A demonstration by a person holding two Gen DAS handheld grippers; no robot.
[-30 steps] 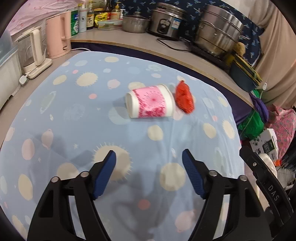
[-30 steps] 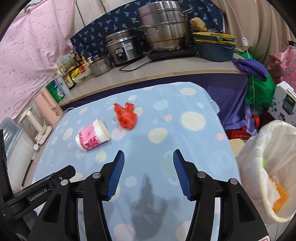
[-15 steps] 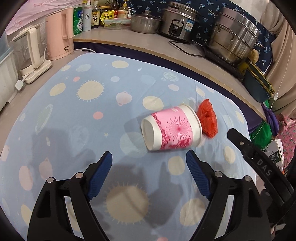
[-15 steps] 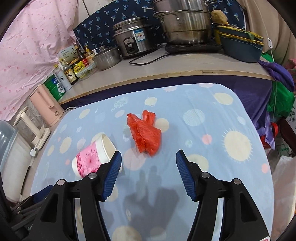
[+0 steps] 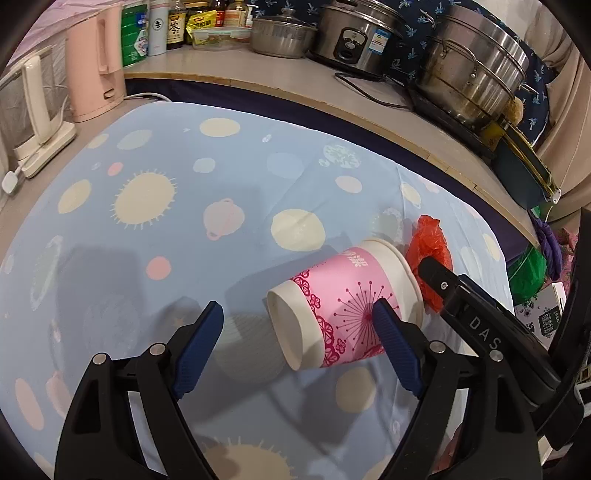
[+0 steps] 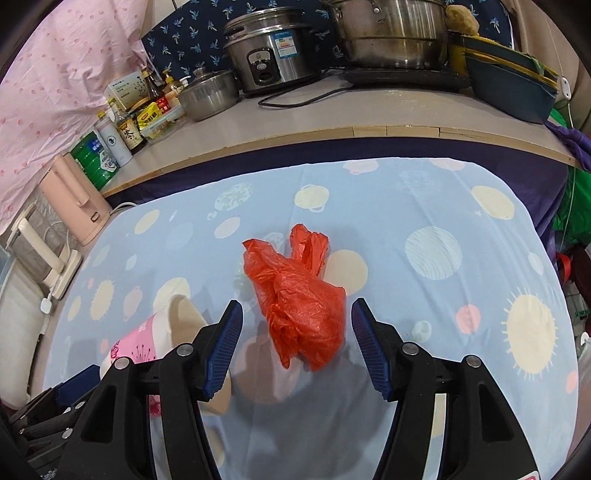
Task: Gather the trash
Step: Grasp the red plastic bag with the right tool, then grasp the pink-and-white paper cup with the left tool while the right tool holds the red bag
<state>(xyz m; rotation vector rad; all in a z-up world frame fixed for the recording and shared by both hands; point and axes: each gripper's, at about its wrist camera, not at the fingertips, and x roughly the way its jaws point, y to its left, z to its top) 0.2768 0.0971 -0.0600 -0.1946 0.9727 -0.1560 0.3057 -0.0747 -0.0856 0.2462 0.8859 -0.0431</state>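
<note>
Little can be read. In the left wrist view, the black body of the right tongs (image 5: 480,325) carries the raised letters "DAS". On the worktop (image 5: 229,70) at the back, a dark soy sauce bottle (image 5: 176,27) has a pale label with a large Chinese character, too small to read surely, and the white canister (image 5: 158,29) beside it bears a single dark glyph. The pink paper cup (image 5: 343,310) shows white Chinese characters near its rim, not legible. In the right wrist view, the rice cooker (image 6: 275,55) wears a blue-and-white sticker whose print is too fine to make out.
</note>
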